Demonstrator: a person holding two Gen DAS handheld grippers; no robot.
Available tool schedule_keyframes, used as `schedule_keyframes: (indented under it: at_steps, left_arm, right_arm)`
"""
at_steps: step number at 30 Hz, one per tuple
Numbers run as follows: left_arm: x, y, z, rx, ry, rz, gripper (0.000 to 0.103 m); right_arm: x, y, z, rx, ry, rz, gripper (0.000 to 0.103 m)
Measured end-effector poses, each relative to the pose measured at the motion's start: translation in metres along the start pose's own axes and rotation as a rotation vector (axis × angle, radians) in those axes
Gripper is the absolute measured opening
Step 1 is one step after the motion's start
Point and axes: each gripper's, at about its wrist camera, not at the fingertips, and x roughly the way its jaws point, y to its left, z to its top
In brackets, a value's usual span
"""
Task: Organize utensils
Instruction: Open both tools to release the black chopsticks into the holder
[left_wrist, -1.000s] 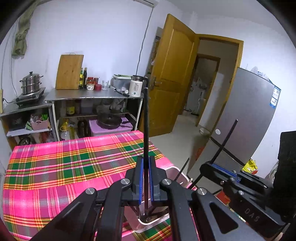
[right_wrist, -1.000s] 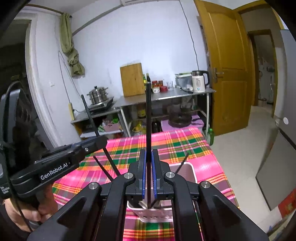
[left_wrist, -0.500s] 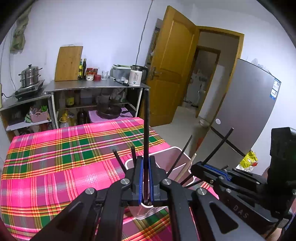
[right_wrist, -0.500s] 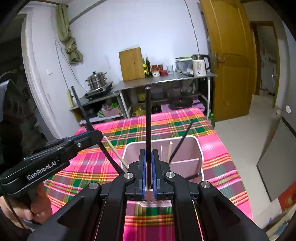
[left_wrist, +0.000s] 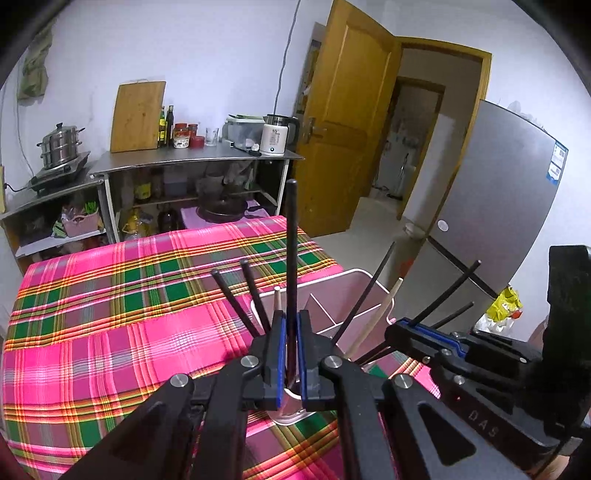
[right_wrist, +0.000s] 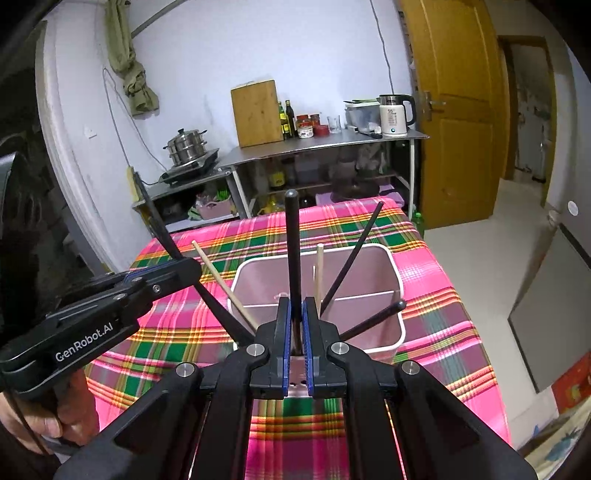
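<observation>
— Left hand-held gripper (left_wrist: 290, 354) and right hand-held gripper (right_wrist: 295, 343)?
— Each clamps one black chopstick (left_wrist: 291, 258), now lowered over the pink holder (right_wrist: 391, 295) (earlier higher), which sits on the desk (left_wrist: 110, 332). Release seems next.

Pink-and-green plaid cloth (left_wrist: 110, 306) spread over the surface. Behind it, at 12 o'clock, steel shelf rack (right_wrist: 317, 142) against the white wall. On the rack top: wooden cutting board (right_wrist: 256, 112) leaning upright; just beside it at 3 o'clock, two dark bottles (right_wrist: 286, 118), red-lidded jars (right_wrist: 308, 125), white electric kettle (right_wrist: 395, 114). At 9 o'clock of the rack, lower shelf with stacked steel steamer pot (left_wrist: 61, 146). Yellow wooden door (left_wrist: 343, 140) at 2 o'clock, open. Grey refrigerator (left_wrist: 495, 199) at 3 o'clock. Green cloth (right_wrist: 129, 62) hanging at 11 o'clock.
</observation>
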Motion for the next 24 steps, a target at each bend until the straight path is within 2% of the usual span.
schedule_keyframes:
  at_steps: [8, 10, 13, 15, 24]
  left_arm:
    - [0.012, -0.003, 0.0, 0.015, 0.023, -0.01, 0.006]
    - [0.009, -0.001, 0.002, 0.006, 0.017, -0.018, 0.011]
    - [0.0, 0.0, 0.004, 0.001, -0.005, -0.021, 0.024]
    - [-0.009, 0.0, 0.006, 0.002, -0.026, -0.024, 0.026]
    - [-0.057, 0.005, 0.007, -0.014, -0.114, -0.027, 0.027]
  right_arm:
    - [0.016, -0.003, -0.002, 0.008, 0.041, -0.009, 0.006]
    - [0.013, -0.003, -0.002, 0.009, 0.04, -0.009, 0.006]
    - [0.004, -0.004, 0.001, 0.01, 0.016, -0.013, 0.009]
    - [-0.003, -0.002, 0.004, 0.006, 0.0, -0.014, 0.013]
    - [-0.043, 0.009, 0.008, -0.017, -0.086, 0.004, 0.015]
